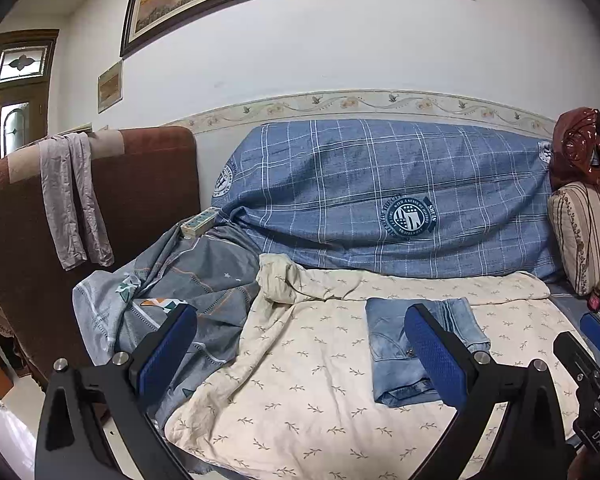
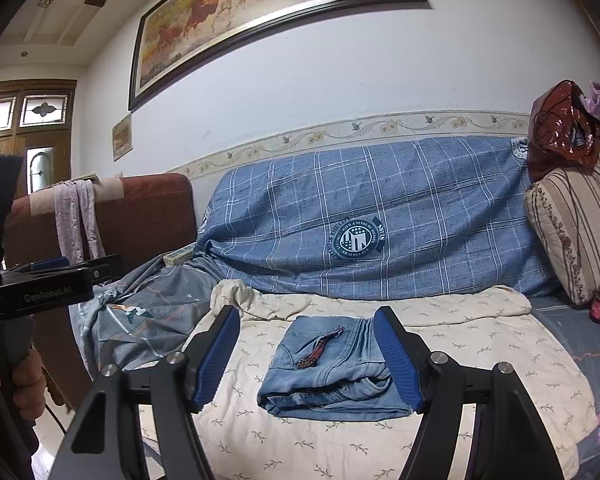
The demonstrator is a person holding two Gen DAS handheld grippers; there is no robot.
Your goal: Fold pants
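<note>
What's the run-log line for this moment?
jeans: folded, on cream sheet | left tongs: open, empty | right tongs: open, empty

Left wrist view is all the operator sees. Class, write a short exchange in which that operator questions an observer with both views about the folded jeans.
Operator: Is anything lying on the jeans? A finger blocks my view.
Observer: Yes, a reddish patterned strip lies across the top of the folded jeans.
Operator: I see only the edge of the right gripper. Is it holding anything?
Observer: No, the right gripper is open and empty.
</note>
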